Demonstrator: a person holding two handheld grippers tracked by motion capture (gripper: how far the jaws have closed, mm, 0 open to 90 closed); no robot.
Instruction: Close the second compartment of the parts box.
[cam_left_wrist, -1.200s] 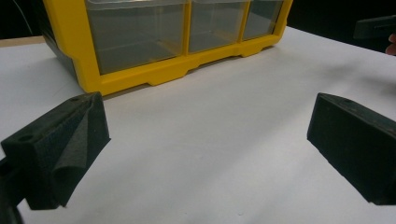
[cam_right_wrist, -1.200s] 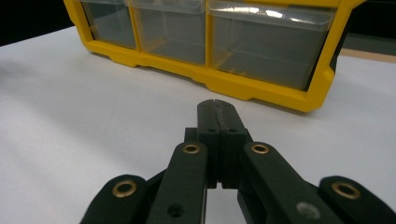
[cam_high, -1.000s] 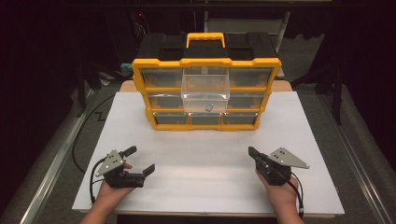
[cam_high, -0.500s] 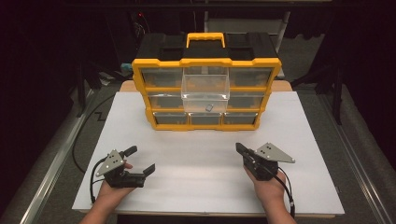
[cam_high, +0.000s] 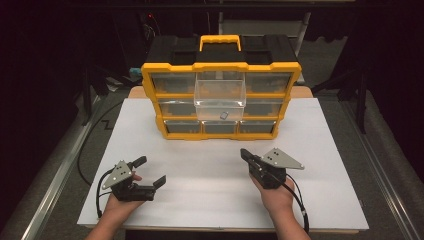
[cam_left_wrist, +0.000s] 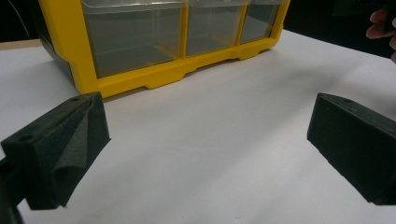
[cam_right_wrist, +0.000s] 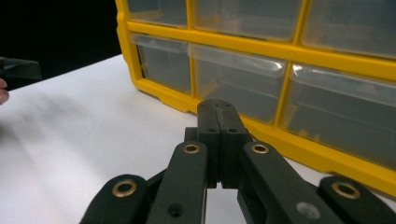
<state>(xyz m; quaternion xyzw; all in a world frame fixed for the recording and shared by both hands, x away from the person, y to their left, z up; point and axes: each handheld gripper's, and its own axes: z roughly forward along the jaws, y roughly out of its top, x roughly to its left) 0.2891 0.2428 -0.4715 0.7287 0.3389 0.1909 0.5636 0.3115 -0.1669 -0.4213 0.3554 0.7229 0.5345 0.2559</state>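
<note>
Our right gripper (cam_high: 245, 154) has slid leftward, jaws pressed together, toward the pulled-out clear drawer (cam_high: 220, 96) of the yellow organizer (cam_high: 150, 75) on the white surface (cam_high: 210, 175), presumably to push it, while our left gripper (cam_high: 149, 171) rests with jaws apart

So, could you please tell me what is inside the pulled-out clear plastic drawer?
The clear plastic drawer holds one small grey piece near its front; I cannot identify it.

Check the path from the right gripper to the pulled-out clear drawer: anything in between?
Nothing visible. Bare white table lies between the right gripper, jaws shut and empty, and the pulled-out clear drawer in the yellow organizer. The left gripper sits off to the side, open.
</note>
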